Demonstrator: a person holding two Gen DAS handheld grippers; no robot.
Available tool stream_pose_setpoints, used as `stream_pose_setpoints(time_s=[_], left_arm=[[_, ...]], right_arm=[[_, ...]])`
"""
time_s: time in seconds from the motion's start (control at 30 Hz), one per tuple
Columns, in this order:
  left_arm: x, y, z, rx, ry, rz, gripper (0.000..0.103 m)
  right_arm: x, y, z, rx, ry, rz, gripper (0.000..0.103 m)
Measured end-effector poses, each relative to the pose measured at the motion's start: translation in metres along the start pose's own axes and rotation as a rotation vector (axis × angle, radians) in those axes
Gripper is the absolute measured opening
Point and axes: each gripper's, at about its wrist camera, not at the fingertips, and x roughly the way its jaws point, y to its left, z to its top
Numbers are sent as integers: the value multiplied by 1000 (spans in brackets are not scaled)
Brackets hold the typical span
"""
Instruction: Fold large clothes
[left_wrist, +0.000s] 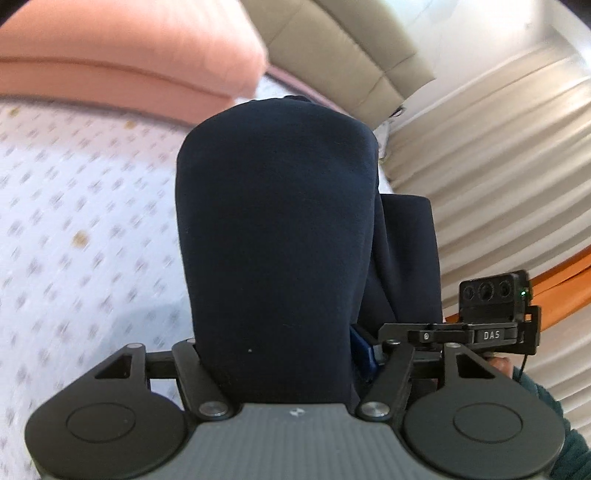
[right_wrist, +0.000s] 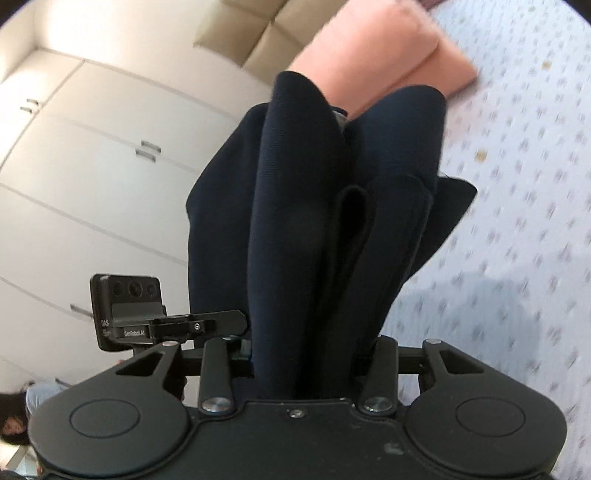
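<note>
A dark navy garment (left_wrist: 277, 229) fills the middle of the left wrist view. It drapes over my left gripper (left_wrist: 280, 362), which is shut on it; the fingertips are hidden by the cloth. In the right wrist view the same navy garment (right_wrist: 314, 229) hangs in thick folds over my right gripper (right_wrist: 306, 362), which is also shut on it, fingers hidden. Both grippers hold the cloth lifted above the bed. The other gripper's body (left_wrist: 491, 314) shows at the right of the left wrist view.
The bed has a white sheet with small grey marks (left_wrist: 81, 221) (right_wrist: 517, 221). A pink folded blanket (left_wrist: 129, 55) (right_wrist: 388, 48) lies at the head. A beige padded headboard (left_wrist: 351, 48), white curtains (left_wrist: 498, 147) and white wardrobe doors (right_wrist: 92, 166) stand around.
</note>
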Motion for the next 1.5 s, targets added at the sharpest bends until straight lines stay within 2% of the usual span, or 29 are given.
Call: stream_pose_setpoints(time_s=[0.1, 0.17, 0.23, 0.3, 0.33, 0.4, 0.43, 0.47, 0.5, 0.57, 0.6, 0.63, 0.67, 0.73, 0.77, 0.83, 0.9, 0.93, 0.97, 1.03, 1.13, 1.17, 1.3, 1.4, 1.5], left_arm=[[11, 30, -7, -111, -24, 8, 71], [26, 58, -6, -196, -60, 10, 82], [41, 85, -10, -231, -70, 55, 83], [49, 104, -19, -201, -59, 140, 83], [50, 109, -26, -172, -42, 150, 83], [45, 113, -41, -146, -15, 104, 84], [43, 112, -48, -135, 3, 74, 90], [42, 107, -56, -95, 23, 74, 96], [44, 101, -63, -49, 43, 88, 97], [54, 90, -81, 52, 89, 129, 100], [59, 88, -88, 68, 87, 147, 103], [61, 90, -93, 53, 82, 154, 103], [62, 94, -96, 17, 78, 137, 103], [58, 104, -102, -33, 69, 111, 103], [54, 103, -102, -17, 63, 131, 103], [45, 92, -108, 60, 72, 228, 103], [32, 85, -115, 75, 61, 288, 103], [29, 78, -117, 59, 59, 308, 103], [23, 74, -122, 44, 60, 330, 103], [13, 58, -122, 47, 65, 396, 103], [-4, 24, -117, 122, 61, 517, 103], [-14, 10, -114, 156, 39, 547, 103], [-33, -27, -104, 217, -12, 607, 103], [-42, -49, -103, 243, -43, 627, 103], [-45, -61, -105, 242, -69, 685, 103]], right_arm=[[21, -13, -3, -5, 5, -30, 51], [36, -27, 1, -70, -20, -106, 51], [54, -52, 8, -130, -28, -250, 59], [67, -86, 11, -150, -36, -444, 62], [69, -104, 11, -179, -40, -581, 62], [65, -119, 6, -247, -50, -765, 57], [56, -120, 2, -245, -72, -769, 58], [43, -116, -4, -228, -112, -703, 58], [33, -107, -11, -214, -157, -641, 64], [13, -86, -29, -251, -240, -528, 86], [10, -72, -39, -282, -266, -461, 98], [11, -63, -47, -312, -274, -401, 103], [22, -54, -55, -352, -248, -377, 103], [51, -50, -65, -431, -142, -481, 103], [68, -51, -71, -469, -96, -549, 103], [85, -74, -83, -502, -35, -658, 103], [63, -108, -86, -398, -60, -575, 103], [53, -116, -90, -338, -79, -563, 103], [41, -121, -90, -303, -90, -586, 103], [26, -113, -95, -316, -84, -676, 103], [6, -89, -94, -284, -79, -912, 103], [-3, -77, -92, -267, -84, -933, 103], [-32, -6, -84, -248, -108, -768, 103], [-29, 43, -82, -334, -61, -727, 103], [-12, 77, -90, -406, -50, -704, 103]])
